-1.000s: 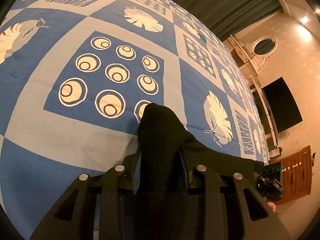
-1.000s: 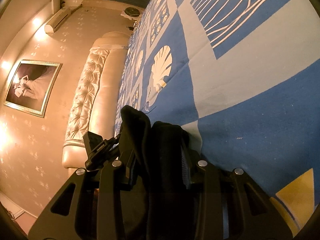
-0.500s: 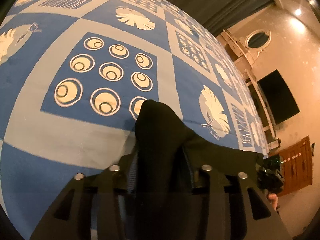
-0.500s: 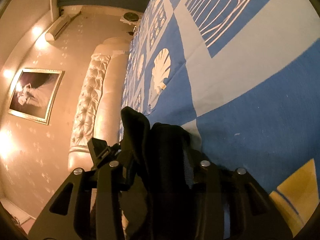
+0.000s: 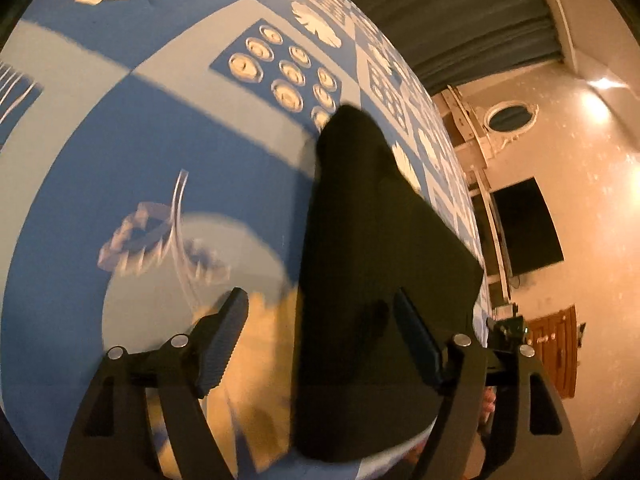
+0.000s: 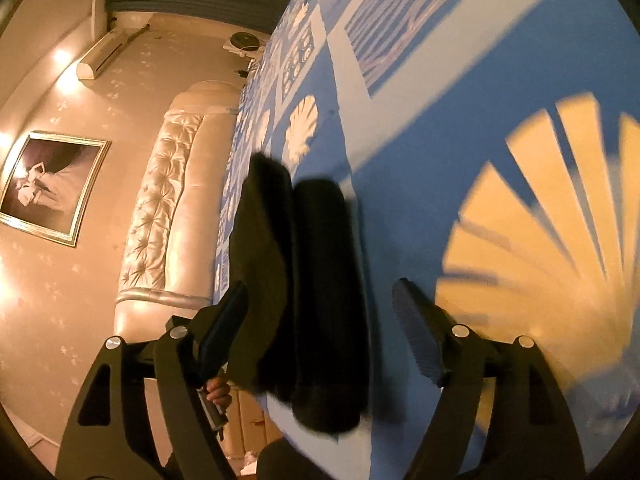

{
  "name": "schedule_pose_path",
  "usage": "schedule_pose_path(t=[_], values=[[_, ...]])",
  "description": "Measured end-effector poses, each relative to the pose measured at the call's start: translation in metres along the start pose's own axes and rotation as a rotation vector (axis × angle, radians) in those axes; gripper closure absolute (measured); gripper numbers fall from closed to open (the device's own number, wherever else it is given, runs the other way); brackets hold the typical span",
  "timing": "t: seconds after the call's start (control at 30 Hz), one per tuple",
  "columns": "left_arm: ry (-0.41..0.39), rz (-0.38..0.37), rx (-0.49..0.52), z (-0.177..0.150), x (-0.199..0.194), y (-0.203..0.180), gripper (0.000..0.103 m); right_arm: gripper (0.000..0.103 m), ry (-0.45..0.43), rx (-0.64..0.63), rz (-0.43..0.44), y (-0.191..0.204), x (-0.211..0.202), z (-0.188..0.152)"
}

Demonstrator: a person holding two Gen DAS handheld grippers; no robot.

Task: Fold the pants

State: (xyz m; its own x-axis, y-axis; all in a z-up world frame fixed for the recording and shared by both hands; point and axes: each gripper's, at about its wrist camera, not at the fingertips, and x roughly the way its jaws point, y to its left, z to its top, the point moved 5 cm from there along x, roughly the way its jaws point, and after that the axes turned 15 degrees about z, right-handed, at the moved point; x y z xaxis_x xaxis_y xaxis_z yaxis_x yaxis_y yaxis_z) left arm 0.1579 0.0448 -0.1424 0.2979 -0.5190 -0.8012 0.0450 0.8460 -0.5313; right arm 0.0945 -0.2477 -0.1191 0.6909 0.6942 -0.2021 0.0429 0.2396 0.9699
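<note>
- Both tools stand with their jaws spread wide and grip nothing: the left tool (image 5: 320,336) and the right tool (image 6: 320,320) each show a broad gap between their ribbed pads.
- Black pants (image 5: 372,248) lie bunched on the bed, running forward between the left tool's fingers and apart from both pads; in the right wrist view the same pants (image 6: 312,280) lie between that tool's fingers as two thick dark folds side by side.
- Under everything spreads a blue and pale grey bedspread (image 5: 140,128) printed with squares of cream rings, leaves and shells; a large yellow shell print (image 6: 560,240) sits ahead and to the right of the right tool.
- Ahead and left of the right tool stands a tufted cream headboard (image 6: 160,208), with a framed picture (image 6: 44,184) on the wall further left and an air conditioner (image 6: 108,54) high above it.
- Ahead and right of the left tool hang a dark screen (image 5: 524,228) and an oval mirror (image 5: 510,118) on a speckled beige wall, with a wooden door (image 5: 556,348) lower down; dark curtains (image 5: 460,12) close the far end.
- Motion blur smears the prints nearest both tools, so their outlines are hard to read.
- Near ends of the pants are cut off by the tool bodies, and the fabric is too dark to tell waistband from leg.
- Part of a hand (image 6: 218,392) shows just below the right tool's left finger, mostly hidden.
</note>
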Motion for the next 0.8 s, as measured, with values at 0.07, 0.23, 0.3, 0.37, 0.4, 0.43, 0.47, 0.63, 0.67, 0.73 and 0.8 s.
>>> schedule_pose_path(t=[0.07,0.23,0.3,0.37,0.4,0.43,0.47,0.63,0.67,0.73,0.8], values=[[-0.001,-0.006,0.018,-0.013,-0.004,-0.003,0.026,0.024,0.027,-0.011,0.0,0.004,0.004,-0.015],[0.004,-0.021,0.029,-0.029,-0.003,-0.016,0.024,0.021,0.061,-0.013,0.028,0.012,0.023,-0.037],[0.004,-0.027,0.016,-0.032,-0.001,-0.02,0.024,0.027,0.067,-0.021,0.016,0.015,0.029,-0.041],[0.01,-0.046,0.001,-0.033,0.001,-0.024,0.024,0.049,0.071,-0.014,-0.023,0.01,0.034,-0.045],[0.011,-0.052,-0.004,-0.033,0.003,-0.025,0.024,0.055,0.066,0.002,-0.022,0.004,0.032,-0.047],[0.009,-0.048,-0.006,-0.033,0.004,-0.027,0.024,0.058,0.059,0.01,-0.011,-0.002,0.028,-0.049],[0.007,-0.042,-0.003,-0.032,0.006,-0.027,0.024,0.063,0.059,0.01,-0.006,-0.002,0.026,-0.05],[0.002,-0.002,-0.016,-0.034,0.009,-0.023,0.054,0.067,0.046,0.016,0.012,-0.003,0.025,-0.053],[0.0,0.002,-0.021,-0.033,0.008,-0.022,0.056,0.067,0.046,0.018,0.019,-0.003,0.024,-0.053],[-0.011,0.007,-0.024,-0.034,0.006,-0.02,0.063,0.068,0.048,0.018,0.024,-0.002,0.023,-0.051],[-0.02,0.019,-0.015,-0.037,0.004,-0.021,0.065,0.07,0.05,0.017,0.028,-0.002,0.02,-0.051]])
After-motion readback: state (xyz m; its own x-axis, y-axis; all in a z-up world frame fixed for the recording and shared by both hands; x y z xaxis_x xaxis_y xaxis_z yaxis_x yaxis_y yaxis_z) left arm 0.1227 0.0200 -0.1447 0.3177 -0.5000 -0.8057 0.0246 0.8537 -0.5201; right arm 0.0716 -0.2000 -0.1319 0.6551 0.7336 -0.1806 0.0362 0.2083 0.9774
